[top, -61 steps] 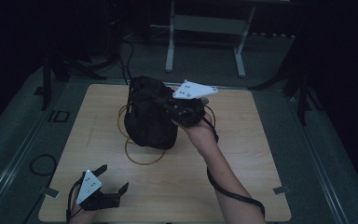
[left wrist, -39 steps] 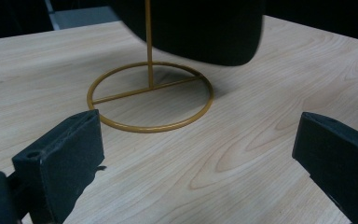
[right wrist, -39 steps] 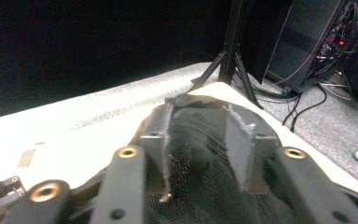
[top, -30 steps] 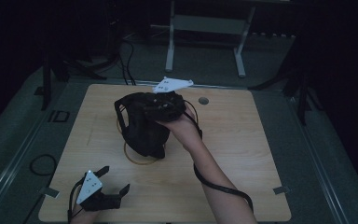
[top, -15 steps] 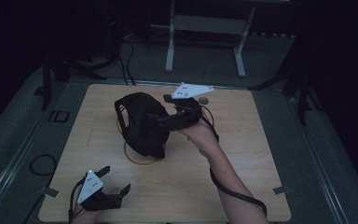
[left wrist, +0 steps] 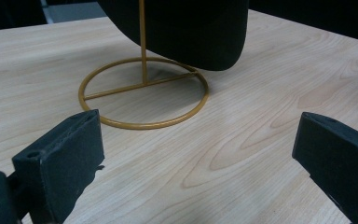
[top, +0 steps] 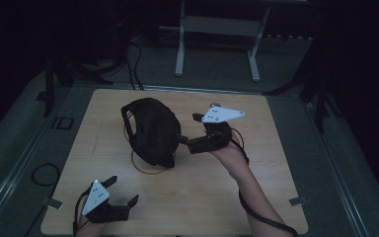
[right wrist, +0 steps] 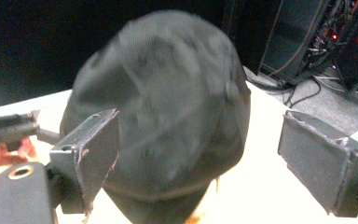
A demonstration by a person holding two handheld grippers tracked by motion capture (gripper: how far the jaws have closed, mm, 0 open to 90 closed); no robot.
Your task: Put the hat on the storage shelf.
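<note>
A black cap (top: 150,131) hangs on a gold wire stand (top: 148,170) in the middle of the wooden table (top: 276,187). My right gripper (top: 190,129) sits just right of the cap and points at it. Its jaws have just been opening and stand wide, the pads off the fabric. In the right gripper view the cap (right wrist: 168,102) looms blurred ahead of the right gripper (right wrist: 196,154). My left gripper (top: 123,188) rests open at the near left corner. In the left gripper view the left gripper (left wrist: 200,154) faces the stand's ring (left wrist: 144,123) under the cap (left wrist: 186,28).
A small round object (top: 216,104) lies near the table's far edge. A metal frame (top: 217,24) and cables (top: 133,54) stand on the floor beyond it. Dark equipment with wiring (right wrist: 317,37) shows behind the cap in the right gripper view.
My right gripper let go of the cap and drew back to the right with its jaws apart. The cap stays on the stand. The left gripper has not moved.
</note>
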